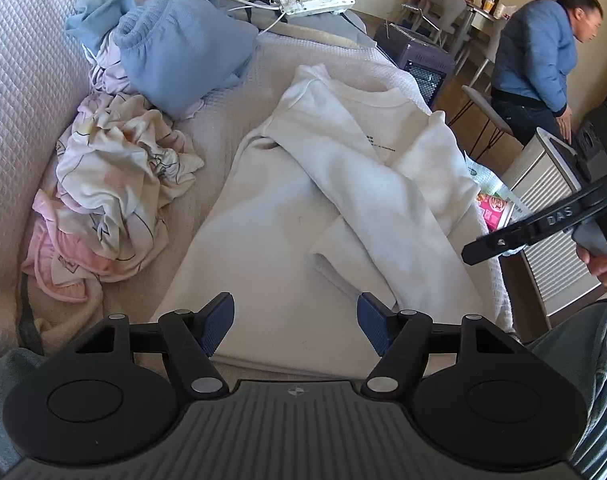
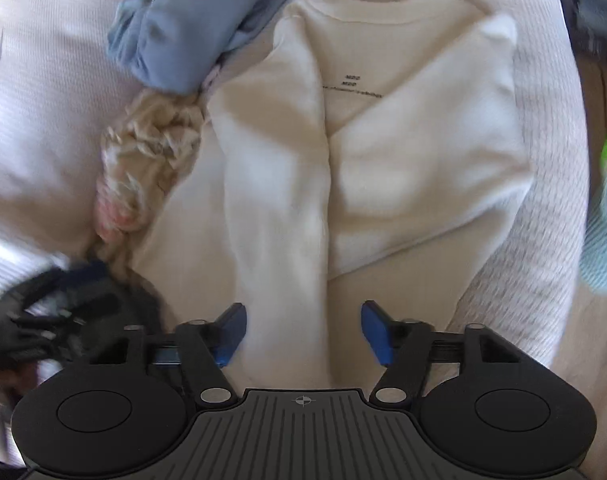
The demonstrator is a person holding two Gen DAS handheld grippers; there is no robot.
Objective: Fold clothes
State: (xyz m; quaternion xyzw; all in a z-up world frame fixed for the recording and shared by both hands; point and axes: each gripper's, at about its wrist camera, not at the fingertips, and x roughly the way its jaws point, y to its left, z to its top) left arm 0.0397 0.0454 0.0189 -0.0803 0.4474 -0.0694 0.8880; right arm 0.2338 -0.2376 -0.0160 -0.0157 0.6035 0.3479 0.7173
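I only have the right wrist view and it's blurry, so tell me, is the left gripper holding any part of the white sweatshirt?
Observer: No. The left gripper is open above the white sweatshirt, near its hem, gripping nothing.
Operator: Which other clothes wait?
Observer: A blue garment and a crumpled patterned garment lie on the left; beneath the patterned one is a pink garment.
Operator: Anything beyond the bed?
Observer: A man in a blue jacket bends over by the far wall.
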